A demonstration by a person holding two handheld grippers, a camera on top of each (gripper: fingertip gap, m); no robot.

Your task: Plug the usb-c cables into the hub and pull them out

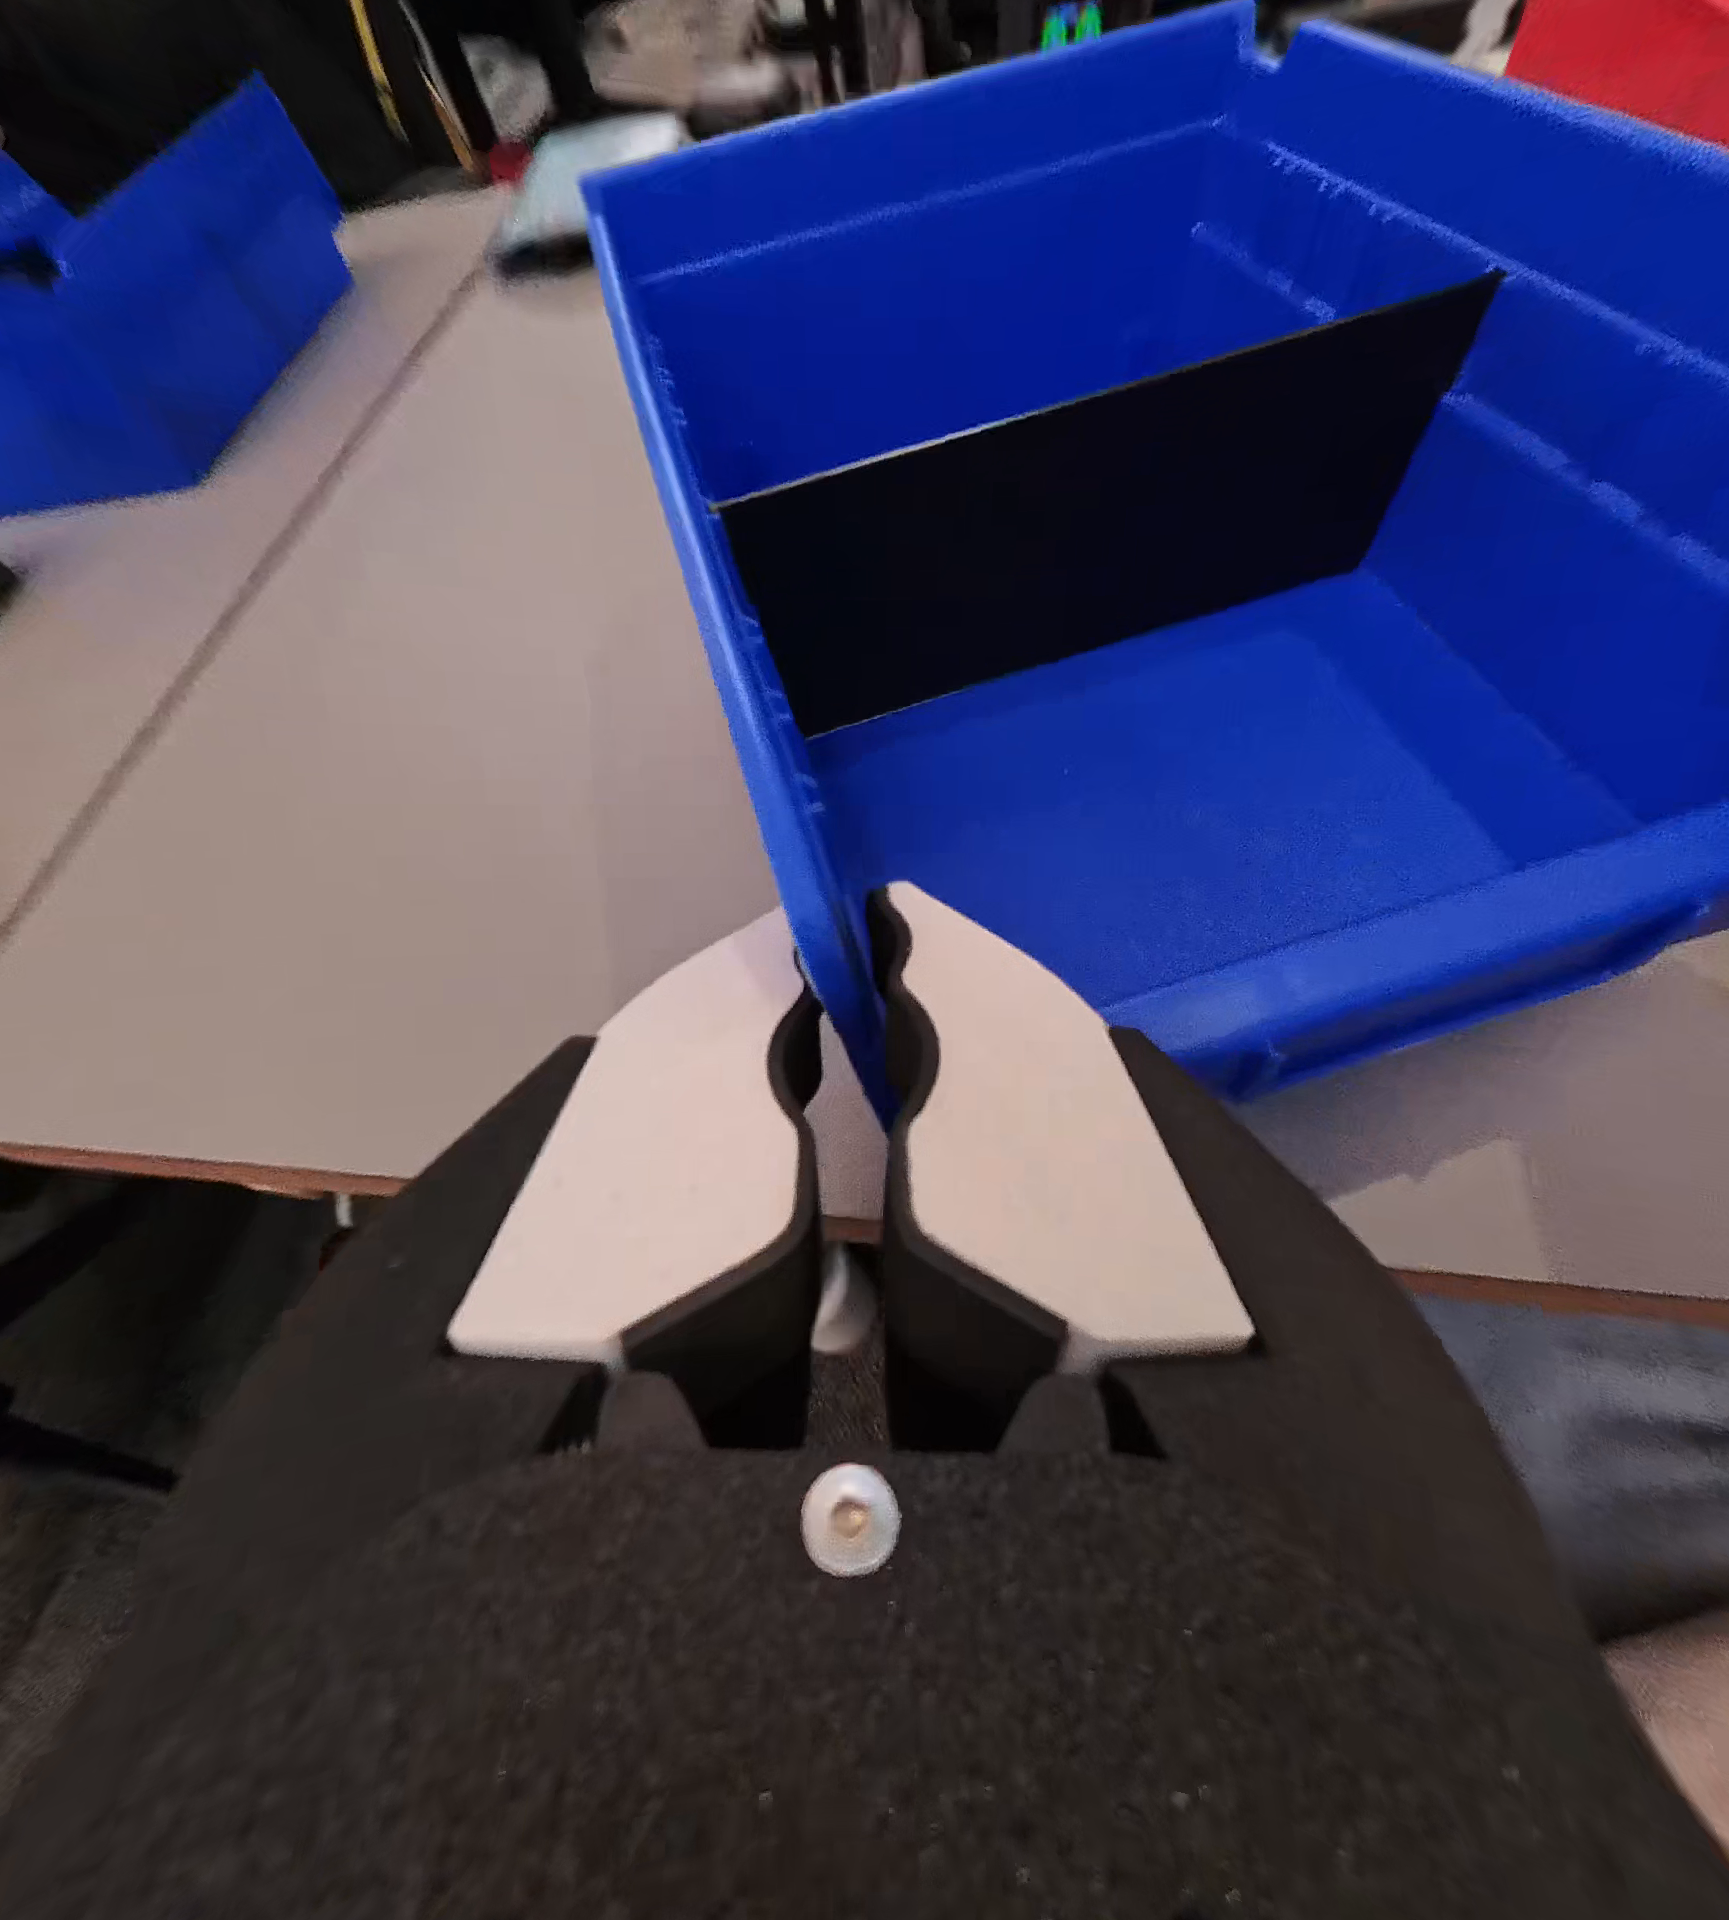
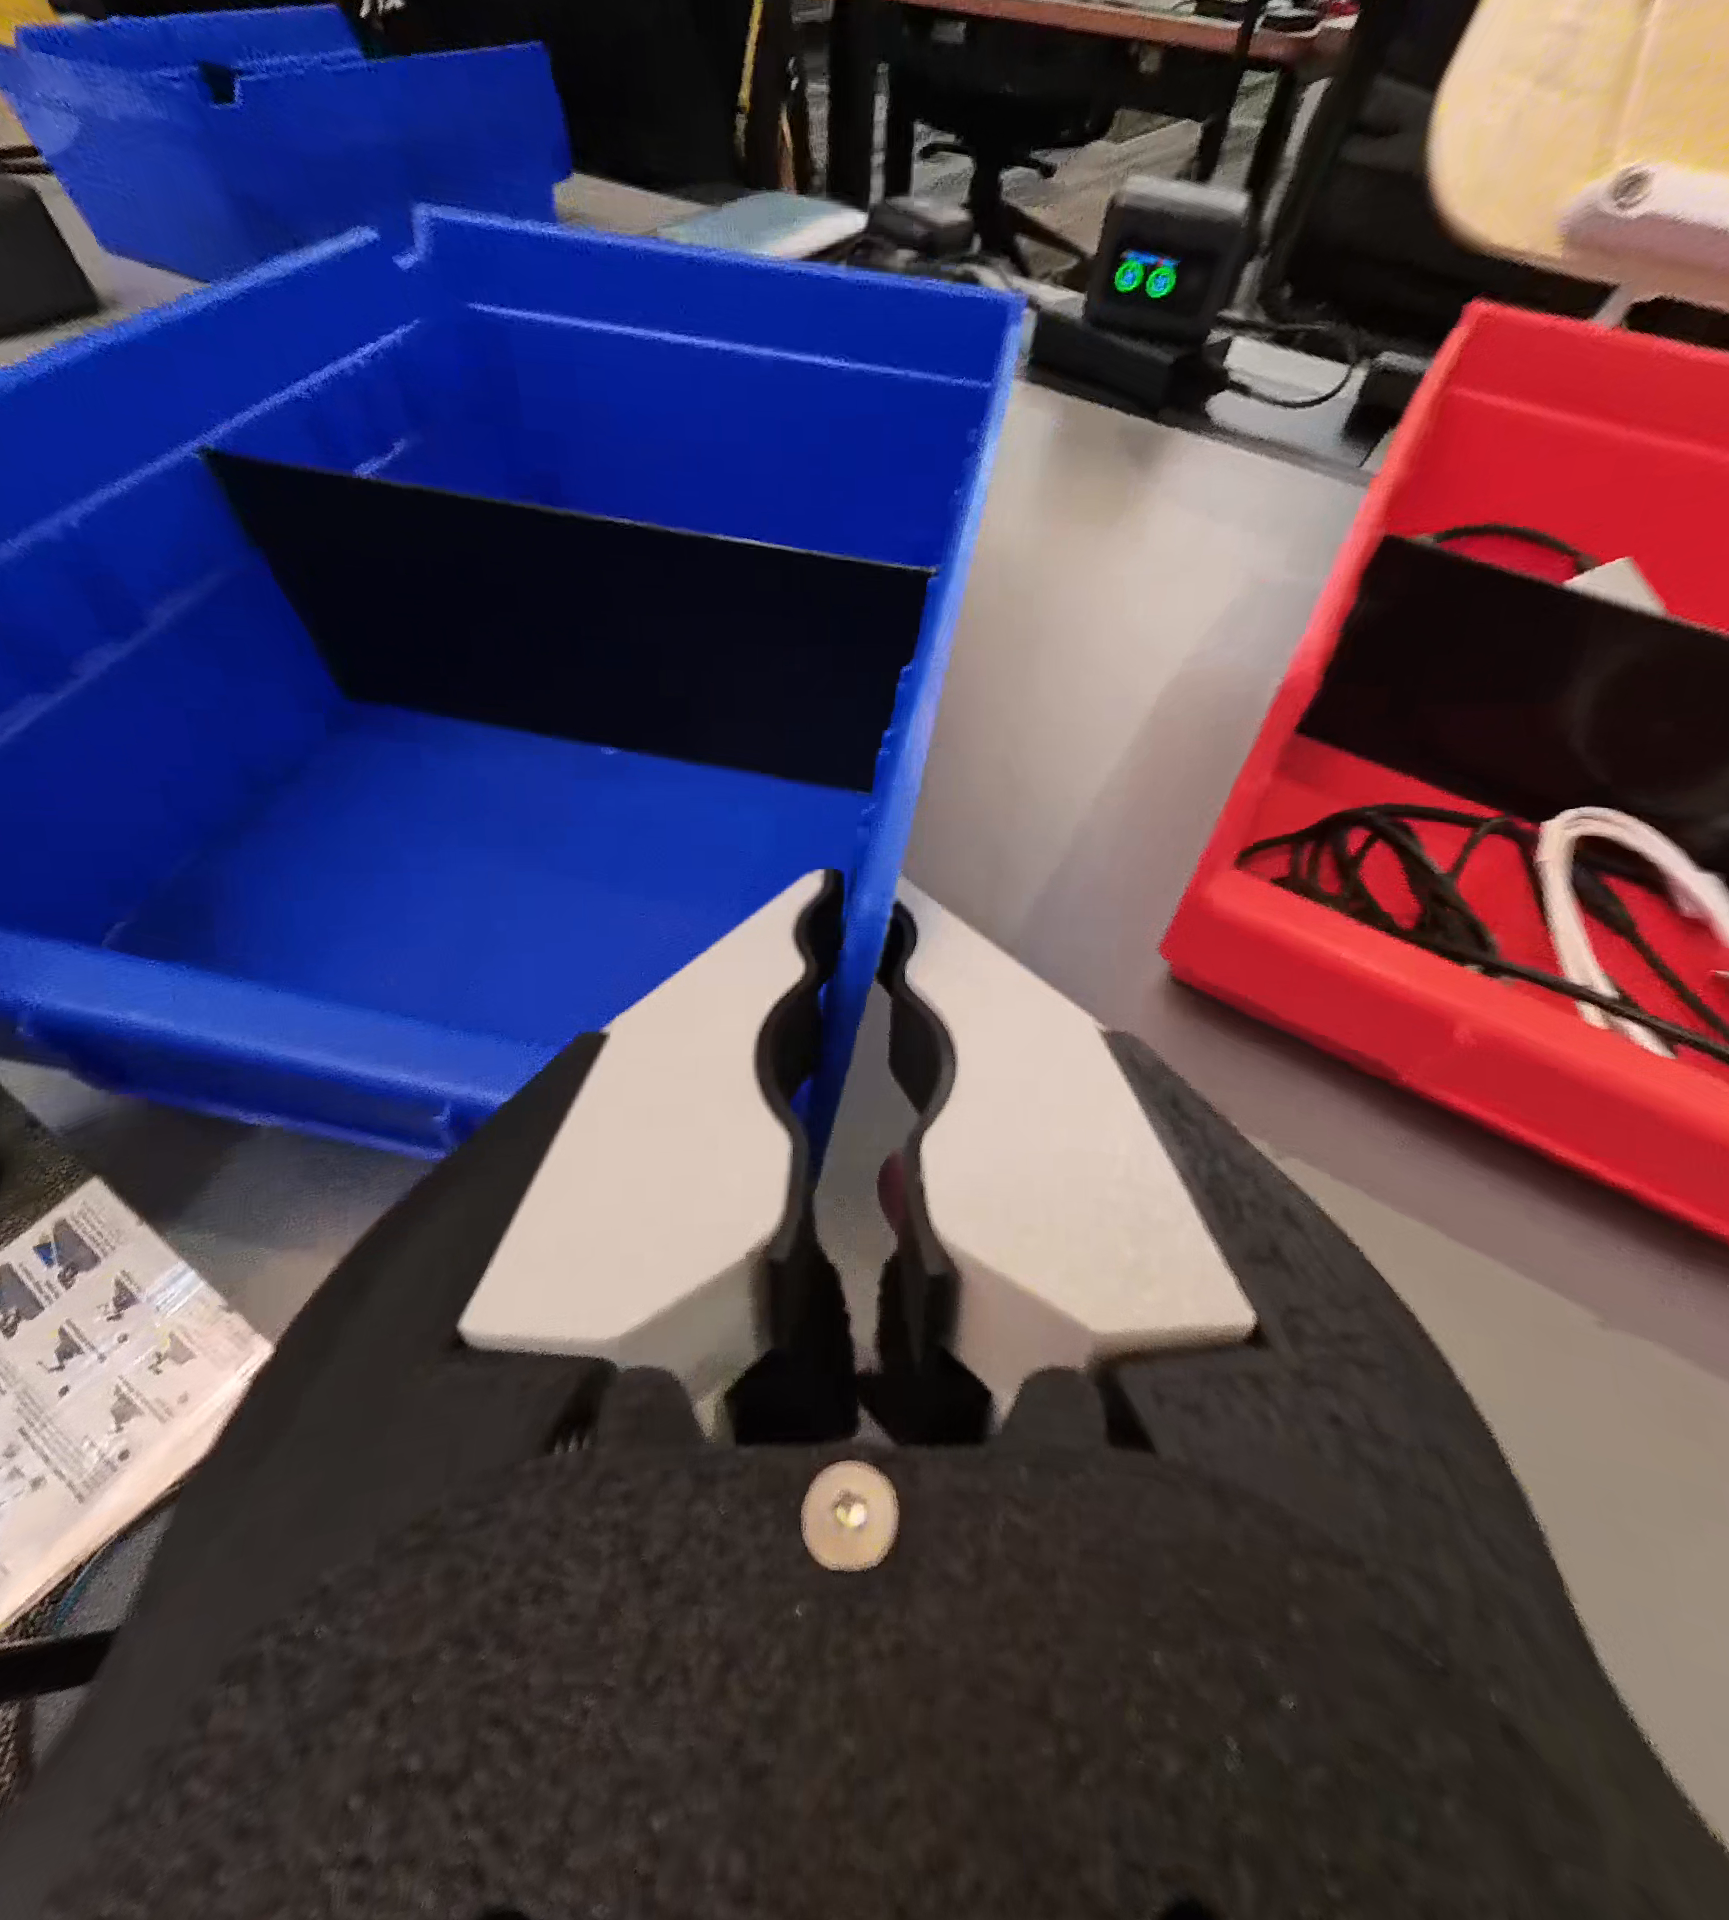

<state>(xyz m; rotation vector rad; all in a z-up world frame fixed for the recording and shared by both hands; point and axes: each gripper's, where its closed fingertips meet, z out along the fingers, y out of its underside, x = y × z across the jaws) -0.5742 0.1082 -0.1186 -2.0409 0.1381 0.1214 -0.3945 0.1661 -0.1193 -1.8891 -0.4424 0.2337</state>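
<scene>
An empty blue bin [image 1: 943,364] with a black divider [image 1: 1099,540] stands on the grey table. My left gripper [image 1: 844,935] is shut on its left side wall near the front corner. My right gripper [image 2: 860,914] is shut on the right side wall of the same blue bin [image 2: 683,436]. To its right a red bin [image 2: 1359,997] holds tangled black cables [image 2: 1411,883] and a white cable [image 2: 1649,873] in front of its black divider [image 2: 1566,675]. A grey object [image 2: 1613,582] shows behind that divider. No hub is clearly seen.
A second blue bin [image 2: 268,135] stands far left, also in the left wrist view [image 1: 164,312]. A printed leaflet [image 2: 39,1382] lies at the table's near edge. A small device with a green screen [image 2: 1151,281] sits at the back. The table's front edge [image 1: 164,1164] is close. My right fingertips sit around 20 cm from my left ones. The grey object [image 2: 1613,582] is closer to my right gripper, around 35 cm from its tips; the left tips are 50 cm off.
</scene>
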